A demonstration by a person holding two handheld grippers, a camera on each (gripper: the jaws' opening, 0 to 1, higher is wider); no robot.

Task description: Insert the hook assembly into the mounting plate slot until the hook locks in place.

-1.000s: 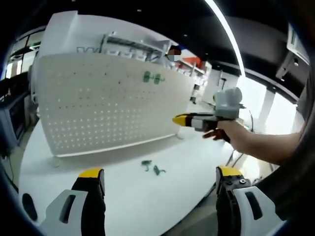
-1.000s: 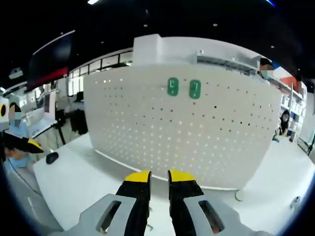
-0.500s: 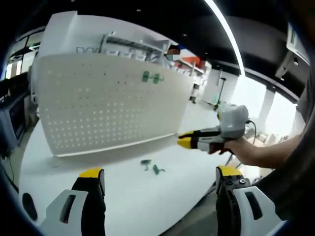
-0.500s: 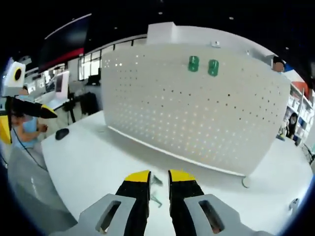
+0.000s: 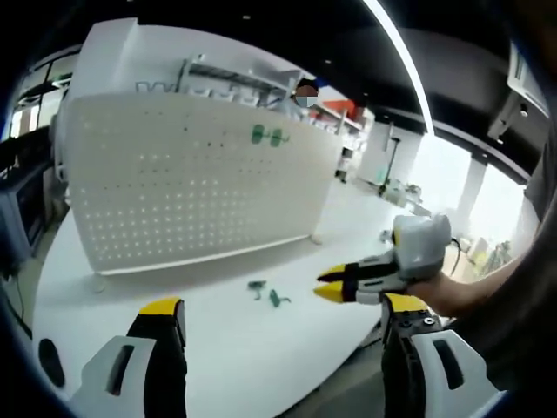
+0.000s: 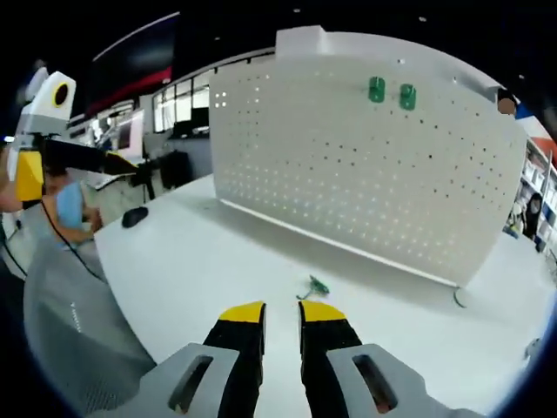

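Note:
A white pegboard (image 5: 191,183) stands upright on the white table (image 5: 226,348), with two green hooks (image 5: 270,136) mounted near its top. Two loose green hook pieces (image 5: 268,293) lie on the table in front of it. My left gripper (image 5: 283,306) is wide open and low over the table's near side, holding nothing. My right gripper (image 5: 332,284) hovers just right of the loose pieces. In the right gripper view, my right gripper (image 6: 280,312) has its jaws a narrow gap apart with nothing between. The green hook pieces (image 6: 315,286) lie just beyond it, and the pegboard (image 6: 348,174) carries the mounted hooks (image 6: 392,92).
A black mouse (image 6: 133,216) lies near the table's left edge, with a seated person (image 6: 68,209) behind it. My left gripper (image 6: 77,167) shows at the far left. The pegboard's foot (image 6: 459,298) rests on the table at the right. Shelving stands behind the board.
My right gripper has come down from board height to just above the table beside the loose hook pieces, which came into its view. My left gripper has not moved.

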